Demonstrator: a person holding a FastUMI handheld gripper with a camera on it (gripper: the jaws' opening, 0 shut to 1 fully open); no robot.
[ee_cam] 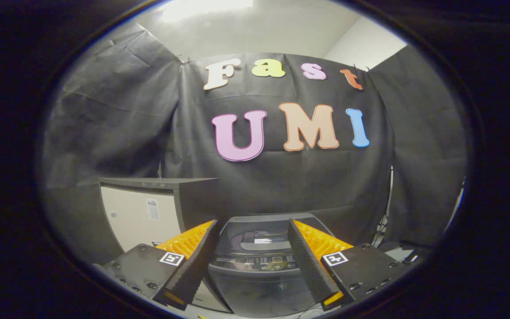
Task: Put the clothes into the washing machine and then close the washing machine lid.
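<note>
Two fingers: the gripper (pixel 253 257) stands spread wide, nothing between its fingers, nothing touched.
Washer: the washer (pixel 259 270) sits just ahead and below, framed in the gap between the fingers; its control strip faces the gripper.
Lid: the lid (pixel 259 230) lies flat on the washer, beyond the control strip, and looks shut, with a dark see-through pane and a pale bar that may be the handle.
Clothes: none can be picked out ahead of the fingers; a faint purplish shape shows through the pane, but whether it is cloth or a reflection I cannot tell.
Cabinet: a pale cabinet (pixel 135 212) with a dark top stands beyond the left finger, beside the washer.
Handling, clothes: likely light, limp and easily bunched; best pinched at a raised fold near the middle so little trails.
Handling, lid: stiff, hinged, probably smooth and slippery on the pane; take it at the front edge or handle.
</note>
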